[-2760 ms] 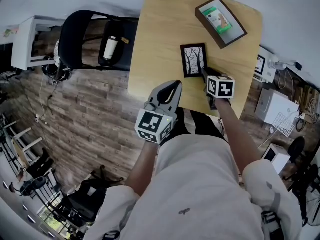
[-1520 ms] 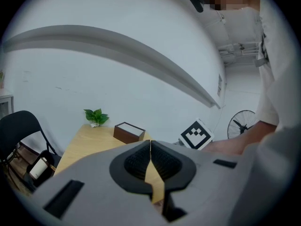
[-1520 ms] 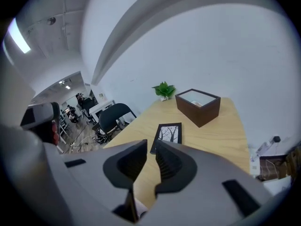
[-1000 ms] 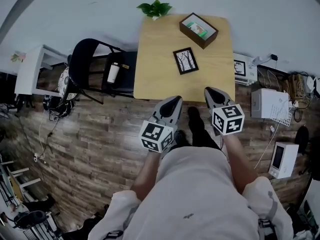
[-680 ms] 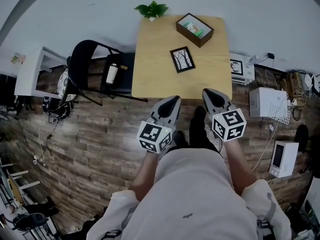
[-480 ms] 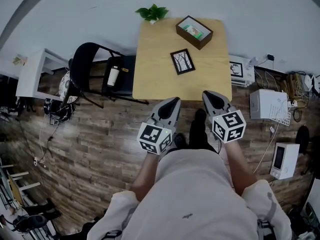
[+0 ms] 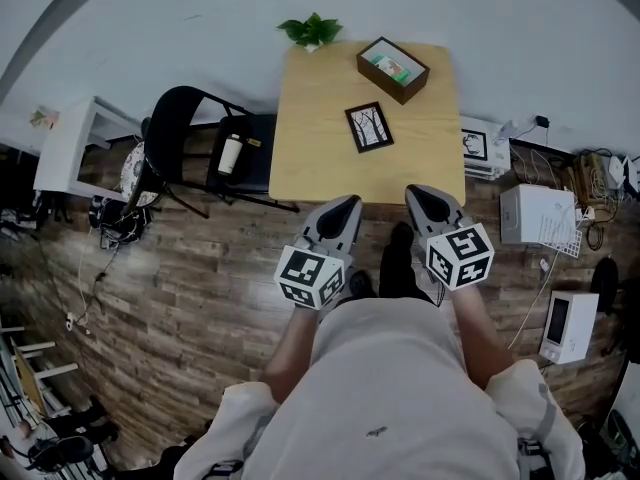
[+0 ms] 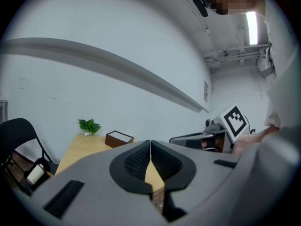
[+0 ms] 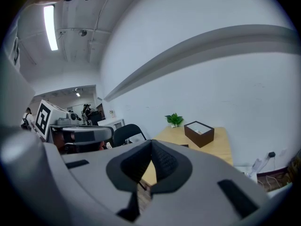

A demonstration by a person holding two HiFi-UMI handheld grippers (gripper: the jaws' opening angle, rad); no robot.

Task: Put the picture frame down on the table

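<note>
1. Plainly, the left gripper (image 8: pixel 150 147) has its jaws pressed together with nothing between the pads. The right gripper (image 9: pixel 151 145) is clenched the same way and is also empty.
2. Both hang side by side over the wooden floor (image 7: pixel 180 288), just short of the table's near edge and apart from everything on it.
3. The picture frame (image 7: pixel 369 127) lies flat and face up on the table (image 7: pixel 305 148), near its middle and clear of every edge. The task looks done.
4. Little can go wrong, I judge. Reaching in again with closed jaws could shove the frame across the smooth top, toward the near edge or into the brown box (image 7: pixel 393 68). A bump from the person's legs against the table could rock the potted plant (image 7: pixel 311 30), which stands right at the far edge.
5. Trying to lift the flat frame again would be awkward. The jaws would have to catch a thin rim and could scrape or flip it.
6. Count: two grippers, one table, and on it one picture frame, one brown box and one potted plant. Beside the table stands one black chair (image 7: pixel 180 128) with one bottle (image 7: pixel 231 153) lying on its seat.
</note>
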